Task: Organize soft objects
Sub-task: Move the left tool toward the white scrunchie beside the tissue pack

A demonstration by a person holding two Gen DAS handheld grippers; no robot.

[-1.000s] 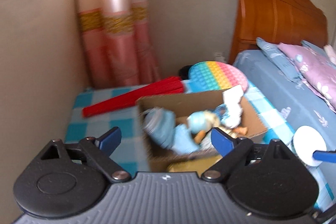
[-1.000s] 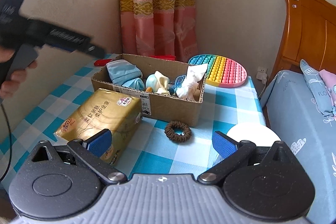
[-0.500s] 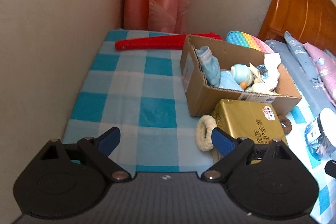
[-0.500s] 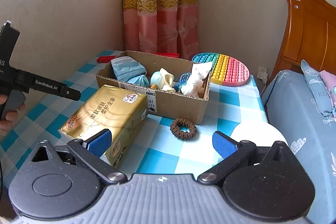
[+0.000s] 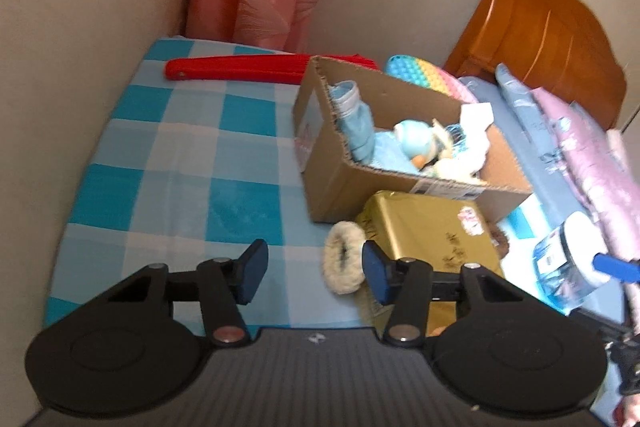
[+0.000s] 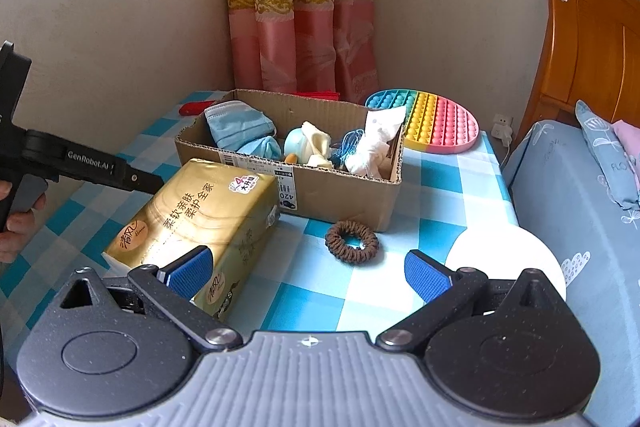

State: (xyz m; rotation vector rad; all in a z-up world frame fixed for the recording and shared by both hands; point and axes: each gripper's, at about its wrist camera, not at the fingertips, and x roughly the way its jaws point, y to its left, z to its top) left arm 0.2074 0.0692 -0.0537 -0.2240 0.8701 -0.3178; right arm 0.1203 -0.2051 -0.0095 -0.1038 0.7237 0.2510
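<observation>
With jaws half open and empty, the left gripper [image 5: 311, 269] nears the fluffy white fur scrunchie [image 5: 343, 258] beside the gold tissue pack [image 5: 430, 233]: light, squashy, best pinched across its ring; the right gripper [image 6: 308, 271] gapes wide, empty.

Left wrist view slightly blurred, overlooking table; both views share cardboard box [image 5: 400, 163].

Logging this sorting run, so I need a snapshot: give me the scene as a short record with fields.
surface: checked tablecloth
container: cardboard box, holding face masks and small soft items
loose soft items: brown scrunchie in front of the box; white fluffy scrunchie beside the gold tissue pack
left gripper: open, empty, near the white fluffy scrunchie
right gripper: open, empty
behind box: rainbow pop mat
</observation>
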